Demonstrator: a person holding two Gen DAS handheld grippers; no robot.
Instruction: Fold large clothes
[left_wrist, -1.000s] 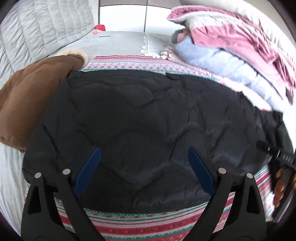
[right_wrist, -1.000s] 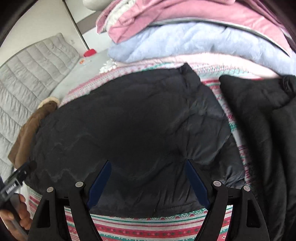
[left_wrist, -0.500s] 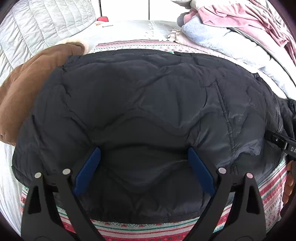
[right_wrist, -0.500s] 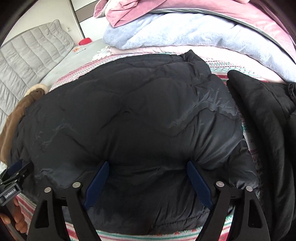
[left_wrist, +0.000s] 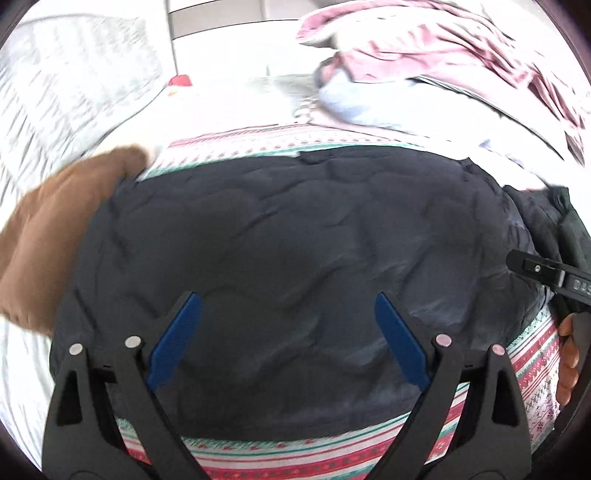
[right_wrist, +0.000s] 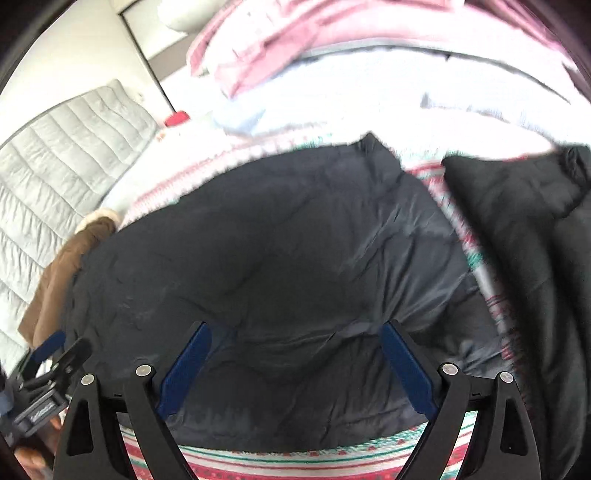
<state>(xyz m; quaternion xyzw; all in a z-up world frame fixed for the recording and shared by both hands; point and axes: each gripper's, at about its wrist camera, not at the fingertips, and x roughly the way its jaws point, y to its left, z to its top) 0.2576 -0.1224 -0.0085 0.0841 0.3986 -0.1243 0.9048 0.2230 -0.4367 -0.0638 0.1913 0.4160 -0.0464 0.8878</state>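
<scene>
A dark quilted puffer jacket (left_wrist: 295, 266) is laid flat on a striped patterned blanket (left_wrist: 280, 454), folded into a broad, roughly rectangular bundle, with its near hem just ahead of both grippers. A brown fleece-trimmed garment (left_wrist: 48, 236) is seen touching its left edge, and a second black padded garment (right_wrist: 528, 236) is lying just beside it on the right, with a strip of blanket between. A heap of pink and pale blue bedding (left_wrist: 424, 66) is piled beyond the jacket.

The left gripper (left_wrist: 288, 343) is held over the near part of the jacket with its blue pads (left_wrist: 173, 343) spread wide; nothing is pinched between them. The right gripper (right_wrist: 295, 369) is likewise poised above the near hem, its jaws are opening, and no fabric is caught by its pads (right_wrist: 404, 369); the puckered fold beside the right pad is left free.

The step in hand is judged to be a release after a fold has been laid down, so that the jacket is left lying on its own. For the next move, a fresh hold on an edge would be called for, probably the near hem or one side, taken by both grippers level with each other, so that the slippery, puffy shell can be doubled over without the layers sliding apart or air bulging the bundle open.
</scene>
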